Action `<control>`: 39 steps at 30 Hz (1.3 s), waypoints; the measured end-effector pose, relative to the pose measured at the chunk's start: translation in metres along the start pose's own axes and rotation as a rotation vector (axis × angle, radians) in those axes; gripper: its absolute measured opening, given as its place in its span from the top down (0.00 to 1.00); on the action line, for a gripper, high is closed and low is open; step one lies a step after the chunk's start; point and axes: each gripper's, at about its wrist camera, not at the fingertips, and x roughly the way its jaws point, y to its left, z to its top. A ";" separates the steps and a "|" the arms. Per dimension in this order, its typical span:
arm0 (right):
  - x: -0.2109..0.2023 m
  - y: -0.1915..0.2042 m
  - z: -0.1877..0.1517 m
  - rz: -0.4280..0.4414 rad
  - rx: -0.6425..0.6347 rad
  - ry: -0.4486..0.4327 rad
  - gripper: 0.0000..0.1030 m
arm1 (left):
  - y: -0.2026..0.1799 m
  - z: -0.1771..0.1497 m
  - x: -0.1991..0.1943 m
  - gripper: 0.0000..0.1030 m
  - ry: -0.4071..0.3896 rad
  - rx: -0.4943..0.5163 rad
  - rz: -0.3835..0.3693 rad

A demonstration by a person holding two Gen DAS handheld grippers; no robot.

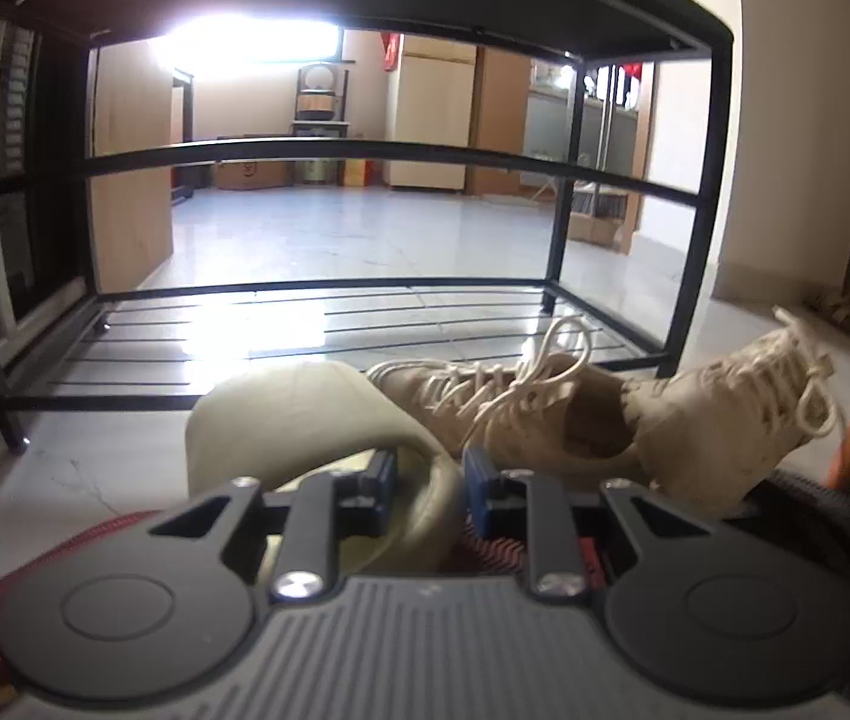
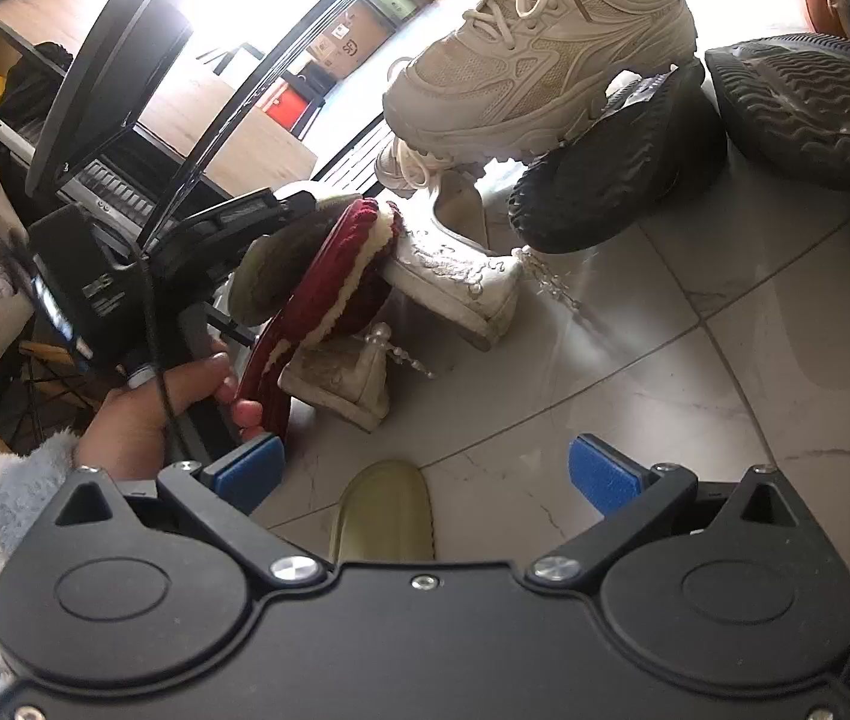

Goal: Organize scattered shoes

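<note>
My left gripper [image 1: 430, 483] is shut on the edge of an olive-green slipper [image 1: 299, 420], held just in front of the black metal shoe rack [image 1: 329, 294]. The same slipper [image 2: 272, 264] shows in the right wrist view, lifted beside a red knitted slipper [image 2: 335, 282]. Two beige lace-up sneakers [image 1: 521, 414] lie right of the left gripper; one sneaker [image 2: 539, 60] rests on a black shoe [image 2: 611, 180]. My right gripper [image 2: 425, 471] is open and empty, above another olive-green slipper [image 2: 383, 510] on the floor.
White heeled shoes [image 2: 455, 282] with bead straps lie on the tiled floor [image 2: 695, 372]. A black sole-up shoe [image 2: 809, 108] lies at the far right. The rack's lower wire shelf [image 1: 305, 336] is bare. A wall [image 1: 785, 180] stands right of the rack.
</note>
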 end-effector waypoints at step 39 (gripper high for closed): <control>-0.216 0.067 0.030 -0.020 -0.103 -0.458 0.00 | -0.111 -0.036 -0.282 0.78 -0.147 0.051 -0.212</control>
